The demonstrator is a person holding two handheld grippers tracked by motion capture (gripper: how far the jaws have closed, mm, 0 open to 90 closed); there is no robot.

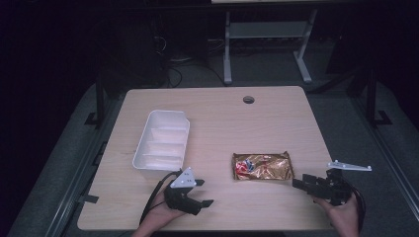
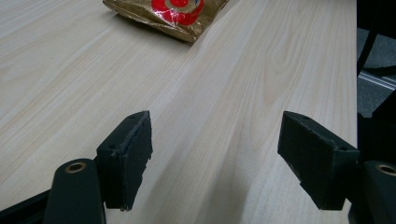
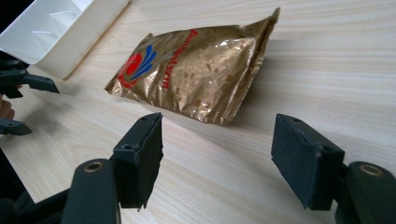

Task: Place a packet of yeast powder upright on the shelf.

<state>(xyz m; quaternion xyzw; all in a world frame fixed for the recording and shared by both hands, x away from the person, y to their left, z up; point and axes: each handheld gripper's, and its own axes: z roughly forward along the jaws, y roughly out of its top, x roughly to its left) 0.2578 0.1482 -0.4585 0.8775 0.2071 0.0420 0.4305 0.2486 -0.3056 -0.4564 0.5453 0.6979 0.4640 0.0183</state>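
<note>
Pale wood-grain bench, dark room. Left gripper fingers wide, right gripper fingers wide; gold packet just beyond right fingers.

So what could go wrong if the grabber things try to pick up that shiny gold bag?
The gold snack bag lies flat on the table, so the open right tool might slide over its slick foil or crush what's inside. Lifted by one corner, it could swing and miss the white bin.

Dim room, light wooden table, grey carpet floor, white metal frame behind
</note>
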